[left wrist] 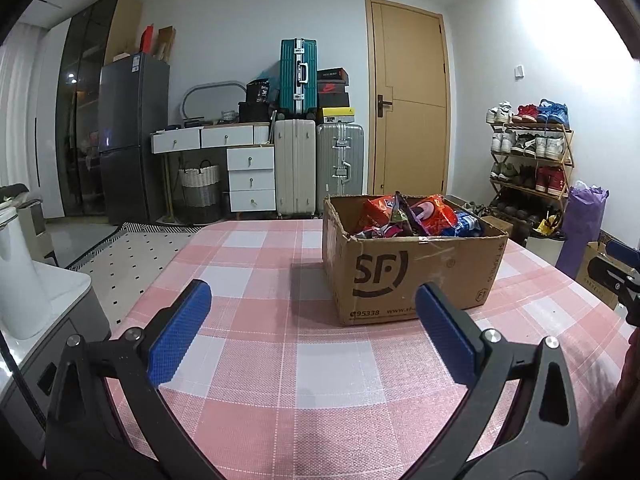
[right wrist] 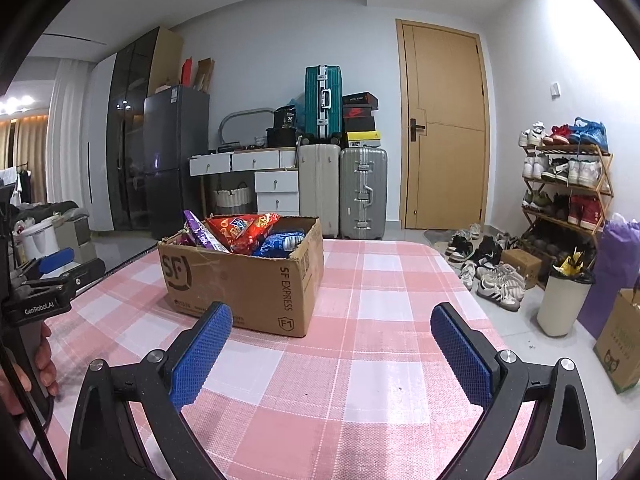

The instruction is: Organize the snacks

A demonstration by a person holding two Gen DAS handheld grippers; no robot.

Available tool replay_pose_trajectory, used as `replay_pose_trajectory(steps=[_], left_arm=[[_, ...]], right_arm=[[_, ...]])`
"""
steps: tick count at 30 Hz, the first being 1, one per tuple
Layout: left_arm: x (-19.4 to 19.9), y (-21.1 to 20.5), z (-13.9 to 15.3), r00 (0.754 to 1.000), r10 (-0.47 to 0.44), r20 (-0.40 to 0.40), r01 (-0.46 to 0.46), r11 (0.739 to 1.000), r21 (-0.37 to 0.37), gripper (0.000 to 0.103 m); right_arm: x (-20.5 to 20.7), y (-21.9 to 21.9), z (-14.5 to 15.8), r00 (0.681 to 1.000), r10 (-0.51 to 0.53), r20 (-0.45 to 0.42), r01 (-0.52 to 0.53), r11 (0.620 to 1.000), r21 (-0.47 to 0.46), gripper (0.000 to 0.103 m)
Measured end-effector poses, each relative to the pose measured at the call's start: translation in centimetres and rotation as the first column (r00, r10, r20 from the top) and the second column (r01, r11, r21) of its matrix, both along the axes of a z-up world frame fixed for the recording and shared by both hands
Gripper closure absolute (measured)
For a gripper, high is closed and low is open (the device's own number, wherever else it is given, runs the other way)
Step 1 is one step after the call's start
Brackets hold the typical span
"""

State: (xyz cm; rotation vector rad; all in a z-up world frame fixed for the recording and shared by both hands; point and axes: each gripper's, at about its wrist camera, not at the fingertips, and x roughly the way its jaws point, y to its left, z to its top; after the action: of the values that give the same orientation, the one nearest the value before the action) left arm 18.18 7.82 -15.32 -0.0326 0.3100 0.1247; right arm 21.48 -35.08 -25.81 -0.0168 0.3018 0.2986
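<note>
left tool (left wrist: 312, 300) spread | right tool (right wrist: 332, 320) spread | snack box (right wrist: 240, 280) mid-table | bare tablecloth (right wrist: 380, 288) right of it

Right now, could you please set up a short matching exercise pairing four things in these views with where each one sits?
Things:
1. cardboard box
2. orange snack bag
3. teal suitcase
4. white bin

Places:
A. on the floor to the right of the table
B. on the pink checked tablecloth
C. stacked on top of the cream suitcase by the wall
D. inside the cardboard box

Pairs: 1-B, 2-D, 3-C, 4-A
</note>
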Motion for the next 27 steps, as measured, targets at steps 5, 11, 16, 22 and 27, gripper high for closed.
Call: replay_pose_trajectory(steps=[5,11,16,22,27], left_arm=[[-0.23,0.06,0.12,1.0,0.0,0.0,0.0,1.0,0.0,0.001],[0.0,-0.01,-0.08,1.0,0.0,0.0,0.0,1.0,0.0,0.001],[-0.31,0.06,0.12,1.0,0.0,0.001,0.0,1.0,0.0,0.001],[-0.35,0.07,0.13,1.0,0.0,0.001,0.0,1.0,0.0,0.001],[-0.33,0.06,0.1,1.0,0.0,0.001,0.0,1.0,0.0,0.001]], right_arm=[[0.12,-0.23,-0.17,1.0,-0.004,-0.004,0.004,1.0,0.011,0.001],[0.02,-0.32,-0.16,1.0,-0.004,-0.003,0.004,1.0,0.01,0.001],[0.09,-0.31,-0.21,1.0,-0.004,-0.003,0.004,1.0,0.008,0.001],[0.08,-0.32,-0.21,1.0,-0.004,-0.003,0.004,1.0,0.009,0.001],[0.08,-0.33,-0.21,1.0,-0.004,-0.002,0.004,1.0,0.009,0.001]])
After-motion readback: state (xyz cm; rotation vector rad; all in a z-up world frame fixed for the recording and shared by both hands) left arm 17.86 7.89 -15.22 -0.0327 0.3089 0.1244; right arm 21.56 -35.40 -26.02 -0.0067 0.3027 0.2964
